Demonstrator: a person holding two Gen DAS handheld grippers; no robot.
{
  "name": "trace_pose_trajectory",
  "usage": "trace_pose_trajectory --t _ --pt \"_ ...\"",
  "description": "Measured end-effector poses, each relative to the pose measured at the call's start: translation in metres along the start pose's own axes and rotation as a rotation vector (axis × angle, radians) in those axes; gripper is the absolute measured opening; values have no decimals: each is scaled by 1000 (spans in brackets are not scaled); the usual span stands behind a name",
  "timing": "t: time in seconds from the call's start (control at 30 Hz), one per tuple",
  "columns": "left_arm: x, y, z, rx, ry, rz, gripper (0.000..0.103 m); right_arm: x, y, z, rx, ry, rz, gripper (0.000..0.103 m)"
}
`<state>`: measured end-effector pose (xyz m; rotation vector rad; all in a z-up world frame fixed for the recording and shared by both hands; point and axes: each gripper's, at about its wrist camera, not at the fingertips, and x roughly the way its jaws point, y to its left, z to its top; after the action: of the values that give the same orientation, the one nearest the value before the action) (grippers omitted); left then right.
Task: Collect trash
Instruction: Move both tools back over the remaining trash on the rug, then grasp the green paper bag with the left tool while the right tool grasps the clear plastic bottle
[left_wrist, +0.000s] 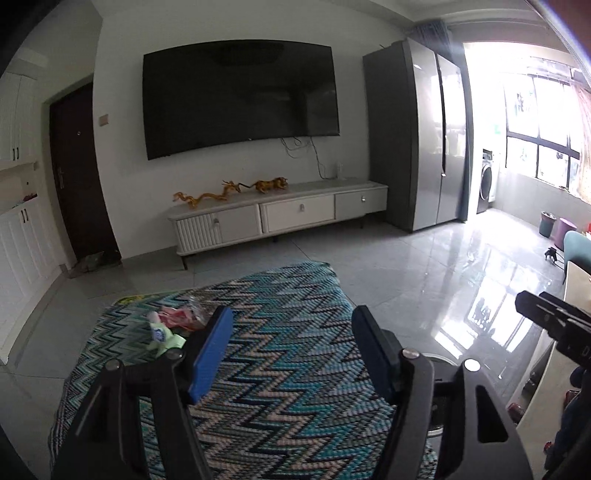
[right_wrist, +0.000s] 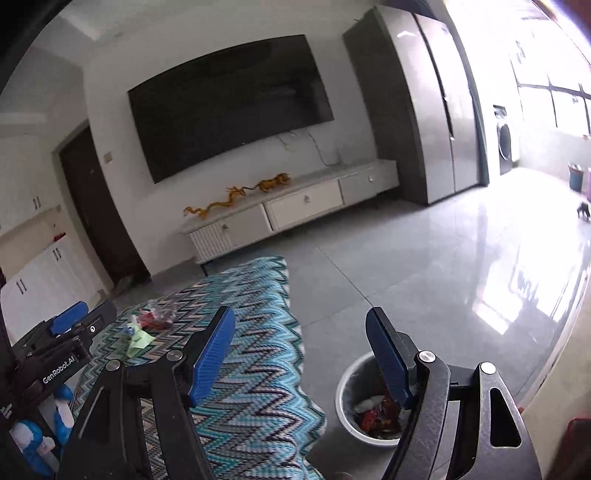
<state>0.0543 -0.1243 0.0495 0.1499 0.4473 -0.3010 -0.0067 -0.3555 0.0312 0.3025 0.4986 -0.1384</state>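
- Trash (left_wrist: 173, 325) sits in a small pile on the zigzag cloth (left_wrist: 288, 354), around 10 o'clock from the left gripper (left_wrist: 291, 354): pink and red wrappers, a green scrap, some clear plastic.
- Left gripper is spread wide, nothing between its blue pads.
- Right gripper (right_wrist: 301, 356) is spread and empty too.
- Bin (right_wrist: 347, 391) stands on the floor just off the cloth's edge, at 5 o'clock in the right view, with wrappers already inside.

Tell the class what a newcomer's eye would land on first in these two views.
The zigzag-patterned cloth fills the foreground, with a small heap of wrappers at its far left. A white bin already holding trash stands on the floor right of the cloth. Behind, a big dark television hangs on the wall.
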Motion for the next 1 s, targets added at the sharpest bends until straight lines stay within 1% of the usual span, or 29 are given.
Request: trace_pose_trajectory --t 0.17,0.33,0.43,0.5,0.57,0.67,0.77,0.8,0.87,1.0 --pt "-3 60 13 -40 -22 83 65 -2 38 18 -62 7 66 73" --pt "-6 141 28 -84 -44 211 65 4 79 49 -120 11 152 73" --pt "-2 181 31 -120 -46 256 65 17 104 67 -121 32 250 73" --pt "2 199 30 -139 -40 262 65 32 120 77 -108 48 311 73" --pt "13 217 25 -165 -24 238 65 49 136 83 -129 51 330 73" --pt "39 234 11 -195 19 180 65 83 163 77 -171 64 370 73" --pt "74 238 -12 -193 85 119 65 137 186 58 -194 141 402 73" --pt "92 237 -23 -193 120 94 65 154 193 51 -202 168 404 73" --pt "114 236 -36 -200 164 73 65 189 204 35 -216 222 403 72" --pt "160 237 -67 -247 255 28 65 261 217 3 -198 335 409 72"
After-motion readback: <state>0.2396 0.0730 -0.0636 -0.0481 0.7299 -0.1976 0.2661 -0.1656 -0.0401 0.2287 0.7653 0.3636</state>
